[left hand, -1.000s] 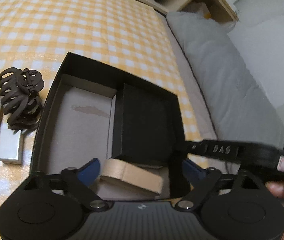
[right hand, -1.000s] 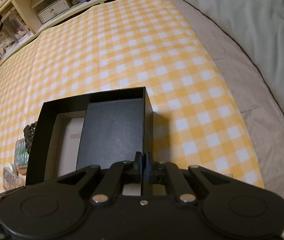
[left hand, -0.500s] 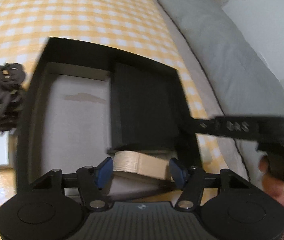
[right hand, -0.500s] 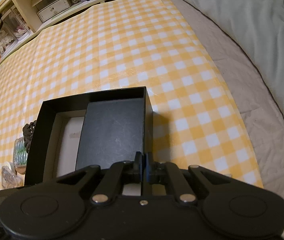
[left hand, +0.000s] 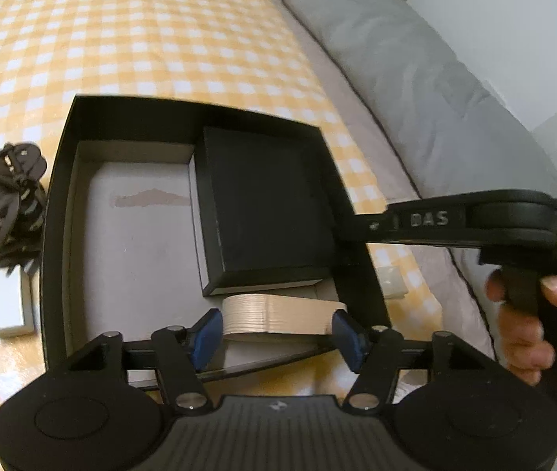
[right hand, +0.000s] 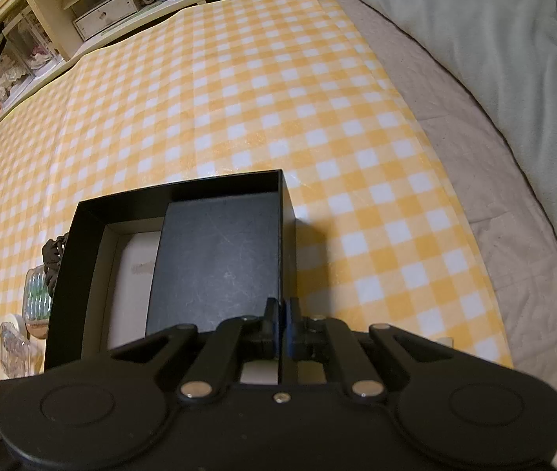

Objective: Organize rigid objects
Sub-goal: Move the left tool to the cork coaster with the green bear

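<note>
An open black box (left hand: 58, 212) sits on the yellow checked cloth. Inside it lie a smaller black box (left hand: 262, 204) and a beige wooden block (left hand: 282, 314) at the near edge. My left gripper (left hand: 278, 335) is open, its blue pads on either side of the beige block, close to it; I cannot tell if they touch. My right gripper (right hand: 283, 324) is shut on the black box's right wall (right hand: 287, 212); it also shows in the left wrist view (left hand: 372, 227). The smaller black box shows in the right wrist view (right hand: 215, 263) too.
A dark brown hair claw (left hand: 3, 196) lies left of the box on a white block (left hand: 5, 298). Clear plastic containers (right hand: 35, 302) stand at the left. A grey pillow (left hand: 415, 78) lies to the right. Shelves (right hand: 94, 0) stand at the back.
My left gripper has narrowed around the beige block, and its view has shifted over the box. The right gripper has kept its hold on the box wall.
</note>
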